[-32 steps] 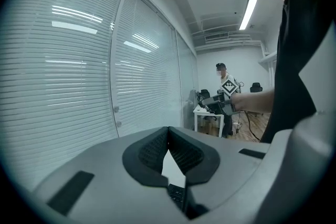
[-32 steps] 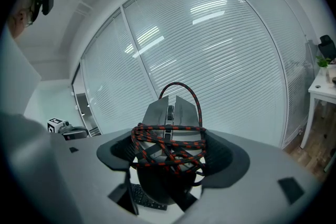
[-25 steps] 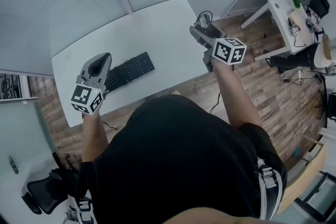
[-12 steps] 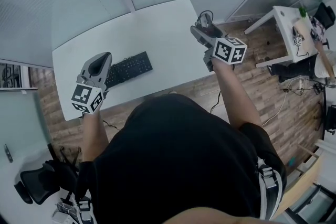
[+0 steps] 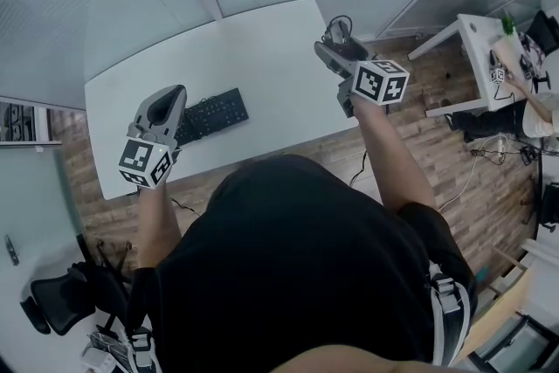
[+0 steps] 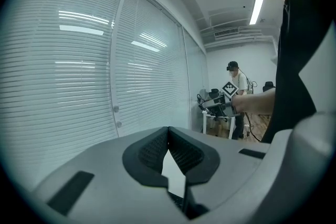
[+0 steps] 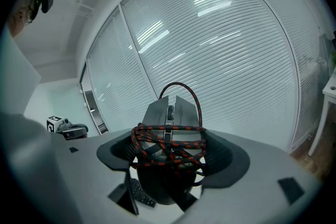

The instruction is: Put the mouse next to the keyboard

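Right gripper (image 5: 337, 42) (image 7: 168, 150): jaws clamped on the mouse (image 7: 168, 112) (image 5: 340, 34), one pad on each side of the body. Mouse was grey, nose pointing away from the gripper, scroll wheel facing up in the right gripper view. Red-black braided cable (image 7: 169, 145) was wound round the mouse body in several turns, with one loop arcing over the nose.

Left gripper (image 5: 165, 106) (image 6: 168, 129): jaws together at the tips, nothing between them; only a sliver of white worktop showed through the gap lower down.

Head view: white worktop (image 5: 262, 57) sat in front of the person, with a wall of blinds on its far side. Black keyboard (image 5: 212, 113) lay on the left part of the worktop, angled. Left gripper was over the keyboard's left end and covered it. Right gripper with the mouse was by the worktop's right edge, well apart from the keyboard. Whether the mouse touched the worktop: cannot tell.

A corner of the keyboard (image 7: 139, 194) showed below the mouse in the right gripper view.

Wood floor (image 5: 419, 100) to the right, with a second white table (image 5: 465, 29) on it. Black chair (image 5: 52, 314) near left.
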A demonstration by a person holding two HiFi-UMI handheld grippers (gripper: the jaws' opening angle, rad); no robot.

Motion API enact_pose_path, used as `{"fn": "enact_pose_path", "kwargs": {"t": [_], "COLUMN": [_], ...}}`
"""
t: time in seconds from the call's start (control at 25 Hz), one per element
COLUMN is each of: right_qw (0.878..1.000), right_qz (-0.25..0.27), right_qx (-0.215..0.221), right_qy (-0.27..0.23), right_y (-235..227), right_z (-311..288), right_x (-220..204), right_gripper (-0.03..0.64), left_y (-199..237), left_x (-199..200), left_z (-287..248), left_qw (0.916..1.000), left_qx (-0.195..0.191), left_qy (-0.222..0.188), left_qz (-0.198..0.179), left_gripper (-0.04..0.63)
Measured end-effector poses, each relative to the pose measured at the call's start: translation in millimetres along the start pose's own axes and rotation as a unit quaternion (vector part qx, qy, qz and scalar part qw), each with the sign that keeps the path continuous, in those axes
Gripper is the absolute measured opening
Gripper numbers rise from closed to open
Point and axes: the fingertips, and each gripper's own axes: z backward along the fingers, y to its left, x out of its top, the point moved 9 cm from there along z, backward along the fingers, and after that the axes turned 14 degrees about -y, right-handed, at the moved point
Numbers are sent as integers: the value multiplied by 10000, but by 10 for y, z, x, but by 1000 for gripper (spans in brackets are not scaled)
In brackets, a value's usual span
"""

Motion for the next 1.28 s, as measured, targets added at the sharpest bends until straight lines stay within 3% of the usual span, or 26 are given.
{"fn": "enact_pose_path", "kwargs": {"t": [0.72,1.28], "right_qw": [9999,9995], "right_qz": [56,81], "right_qx": [112,230], "right_qy": [88,221], "right_y": [-241,-54], "right_z": [-17,-92], "right_x": [0,-104], "right_gripper": [402,401], "left_y": [-165,-129], "left_x": [-9,-70], "left_z": [-247,57], "left_qw": [10000,9997], "left_qx": [19,221], "left_qy": [-29,29], "left_qz": [-6,48], "left_gripper": [21,21]}}
